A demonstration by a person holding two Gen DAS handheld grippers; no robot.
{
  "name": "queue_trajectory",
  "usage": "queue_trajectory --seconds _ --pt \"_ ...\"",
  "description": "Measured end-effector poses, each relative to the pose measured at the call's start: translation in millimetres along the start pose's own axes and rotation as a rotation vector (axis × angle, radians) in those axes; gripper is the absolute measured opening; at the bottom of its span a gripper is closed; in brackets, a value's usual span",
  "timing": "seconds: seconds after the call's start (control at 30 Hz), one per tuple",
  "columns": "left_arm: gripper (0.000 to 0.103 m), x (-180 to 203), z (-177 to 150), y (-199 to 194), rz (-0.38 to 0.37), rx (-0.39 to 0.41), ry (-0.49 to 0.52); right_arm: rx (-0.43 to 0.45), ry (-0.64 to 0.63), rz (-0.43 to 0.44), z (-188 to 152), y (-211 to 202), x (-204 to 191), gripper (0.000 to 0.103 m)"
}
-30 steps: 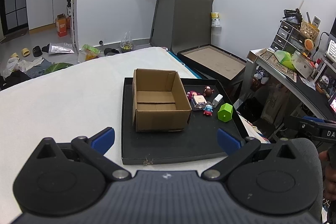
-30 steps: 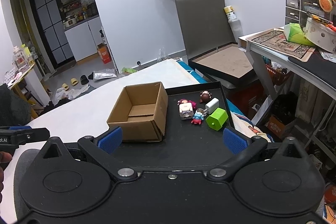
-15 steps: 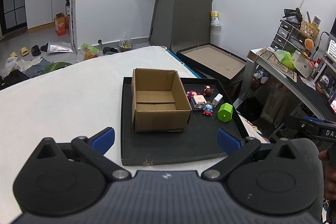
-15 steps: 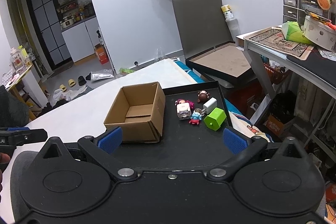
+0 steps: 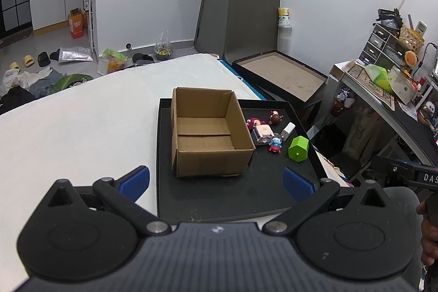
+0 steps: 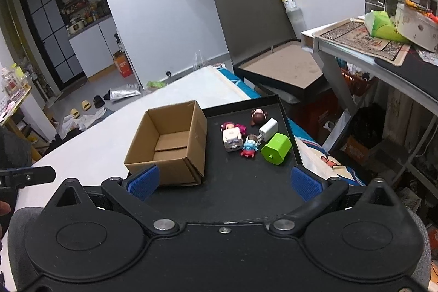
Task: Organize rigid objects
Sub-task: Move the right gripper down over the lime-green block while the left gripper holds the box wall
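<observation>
An open, empty cardboard box [image 5: 208,133] [image 6: 171,144] stands on the left part of a black tray [image 5: 246,193] [image 6: 246,182]. To its right on the tray lie several small items: a green hexagonal block [image 5: 298,148] [image 6: 276,149], a white charger [image 5: 288,131] [image 6: 268,127], a white cube toy [image 5: 263,135] [image 6: 232,140], a blue-and-red figurine [image 5: 275,144] [image 6: 249,148], a brown figurine [image 5: 276,117] [image 6: 258,116] and a pink figurine [image 5: 253,123] [image 6: 231,126]. My left gripper [image 5: 216,184] and right gripper [image 6: 223,182] hang open over the tray's near edge, both empty.
The tray rests on a white table [image 5: 82,127]. A second flat black tray [image 5: 279,75] leans on the floor beyond it. A cluttered grey desk [image 6: 383,45] stands to the right. Bags and slippers litter the floor [image 5: 54,64] at far left.
Both grippers have drifted slightly; the right wrist view now sits a little closer to the tray. Nothing on the tray has moved and both grippers stay open.
</observation>
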State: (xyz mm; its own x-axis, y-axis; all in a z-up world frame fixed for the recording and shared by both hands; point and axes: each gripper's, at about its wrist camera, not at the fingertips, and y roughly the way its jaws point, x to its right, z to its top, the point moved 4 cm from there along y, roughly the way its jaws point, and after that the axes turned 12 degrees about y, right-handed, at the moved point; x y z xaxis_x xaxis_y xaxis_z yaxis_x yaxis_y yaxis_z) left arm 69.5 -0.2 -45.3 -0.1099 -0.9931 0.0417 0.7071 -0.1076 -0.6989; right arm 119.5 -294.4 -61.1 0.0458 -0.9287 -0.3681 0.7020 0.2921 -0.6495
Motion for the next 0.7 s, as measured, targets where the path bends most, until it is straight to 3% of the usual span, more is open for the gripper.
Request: queue_trajectory --seconds 0.7 --pt "0.102 -37 24 70 0.006 -0.108 -0.066 -0.099 0.042 -0.079 27 65 20 0.103"
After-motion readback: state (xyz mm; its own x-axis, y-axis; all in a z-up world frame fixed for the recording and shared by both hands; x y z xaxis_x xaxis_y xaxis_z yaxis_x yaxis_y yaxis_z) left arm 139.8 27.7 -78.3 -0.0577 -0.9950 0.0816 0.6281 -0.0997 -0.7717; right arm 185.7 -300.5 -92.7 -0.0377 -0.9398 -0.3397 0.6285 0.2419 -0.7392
